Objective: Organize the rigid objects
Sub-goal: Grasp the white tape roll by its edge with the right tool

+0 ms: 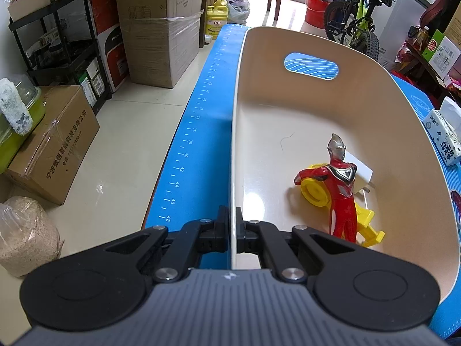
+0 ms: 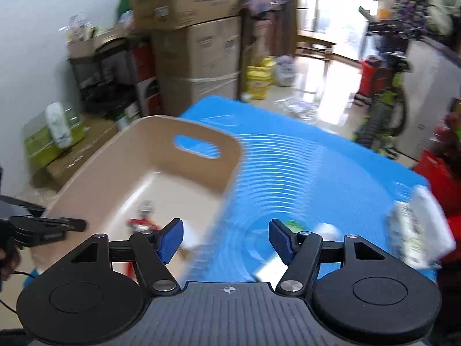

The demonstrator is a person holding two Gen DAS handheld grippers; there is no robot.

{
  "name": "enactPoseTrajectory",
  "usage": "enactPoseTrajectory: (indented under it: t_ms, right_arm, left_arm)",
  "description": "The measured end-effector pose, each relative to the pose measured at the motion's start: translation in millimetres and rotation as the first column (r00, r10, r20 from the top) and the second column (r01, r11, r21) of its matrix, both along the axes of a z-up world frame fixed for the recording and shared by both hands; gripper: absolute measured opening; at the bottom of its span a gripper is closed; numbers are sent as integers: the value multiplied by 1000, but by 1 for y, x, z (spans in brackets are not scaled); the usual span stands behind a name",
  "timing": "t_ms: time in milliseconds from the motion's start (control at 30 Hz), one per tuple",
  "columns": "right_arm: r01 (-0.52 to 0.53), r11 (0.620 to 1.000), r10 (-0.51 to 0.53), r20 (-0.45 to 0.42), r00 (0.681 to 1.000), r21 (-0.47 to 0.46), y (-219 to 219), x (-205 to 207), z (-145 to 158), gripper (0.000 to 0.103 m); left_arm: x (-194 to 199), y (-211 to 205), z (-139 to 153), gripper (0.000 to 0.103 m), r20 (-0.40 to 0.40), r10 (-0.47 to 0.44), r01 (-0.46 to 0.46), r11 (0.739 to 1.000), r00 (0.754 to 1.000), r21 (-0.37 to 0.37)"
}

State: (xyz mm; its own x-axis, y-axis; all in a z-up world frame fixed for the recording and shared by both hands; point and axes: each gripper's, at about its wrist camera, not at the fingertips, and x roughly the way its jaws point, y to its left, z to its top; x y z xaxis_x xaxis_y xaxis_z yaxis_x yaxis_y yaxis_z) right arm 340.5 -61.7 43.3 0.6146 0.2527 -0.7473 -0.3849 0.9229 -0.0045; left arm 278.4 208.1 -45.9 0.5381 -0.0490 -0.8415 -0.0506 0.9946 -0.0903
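A beige bin [image 1: 389, 121] stands on a blue mat [image 1: 198, 121]. My left gripper [image 1: 232, 225] is shut on the bin's near left wall, one finger inside and one outside. In the bin stand a red and silver hero figure [image 1: 341, 184], a yellow toy [image 1: 317, 191] and a white block [image 1: 361, 173]. In the blurred right wrist view my right gripper [image 2: 226, 238] is open and empty above the mat [image 2: 288, 158], just right of the bin [image 2: 121, 167]. The figure [image 2: 142, 220] shows inside. Small objects [image 2: 296, 226] lie on the mat near the right finger, too blurred to name.
A tissue pack [image 1: 445, 135] lies on the mat to the right of the bin; it also shows in the right wrist view [image 2: 417, 230]. Cardboard boxes [image 1: 158, 28], a black shelf [image 1: 57, 43] and a bicycle [image 1: 357, 17] stand on the floor beyond the table.
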Motion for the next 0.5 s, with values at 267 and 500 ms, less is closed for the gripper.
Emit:
enactPoseTrajectory:
  t_ms: [267,500]
  right_arm:
    - [220,972,-226,-65,972,-86,-90,4,-30,74]
    - [311,940,-332,-174,927,-139,-135,3,-83,72]
  left_arm:
    - [0,0,0,4,0,0,0,1000,1000,0]
    - [0,0,0,4,0,1,-1,1000,1000,-1]
